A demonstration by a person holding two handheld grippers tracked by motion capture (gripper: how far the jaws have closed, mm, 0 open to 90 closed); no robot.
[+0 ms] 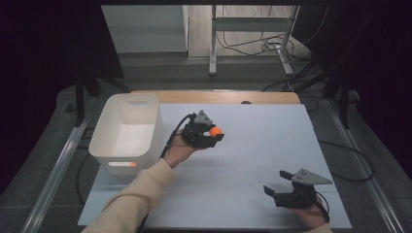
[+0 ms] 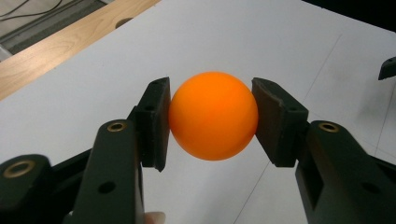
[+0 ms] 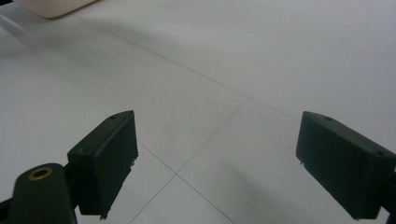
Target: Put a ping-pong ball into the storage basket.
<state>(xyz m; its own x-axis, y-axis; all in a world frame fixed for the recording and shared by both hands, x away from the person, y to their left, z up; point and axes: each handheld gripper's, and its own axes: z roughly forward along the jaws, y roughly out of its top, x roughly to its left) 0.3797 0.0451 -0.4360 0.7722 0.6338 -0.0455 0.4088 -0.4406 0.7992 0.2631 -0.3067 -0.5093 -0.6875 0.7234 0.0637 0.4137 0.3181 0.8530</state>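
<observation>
White table (image 1: 252,145) | high view: bin (image 1: 127,128) | left hand-held gripper (image 2: 211,121) clamps orange ball (image 2: 213,122)

The left gripper (image 2: 212,122) holds the orange ball (image 2: 213,122) between its two pads, above the white table (image 2: 233,37).

Your left gripper (image 1: 212,134) sits mid-table with the ball (image 1: 215,131) between its jaws. The bin (image 1: 127,131) stands on the table (image 1: 252,160) at its nine o'clock, just beside. Your right gripper (image 1: 277,186) rests well apart at its four o'clock.
</observation>
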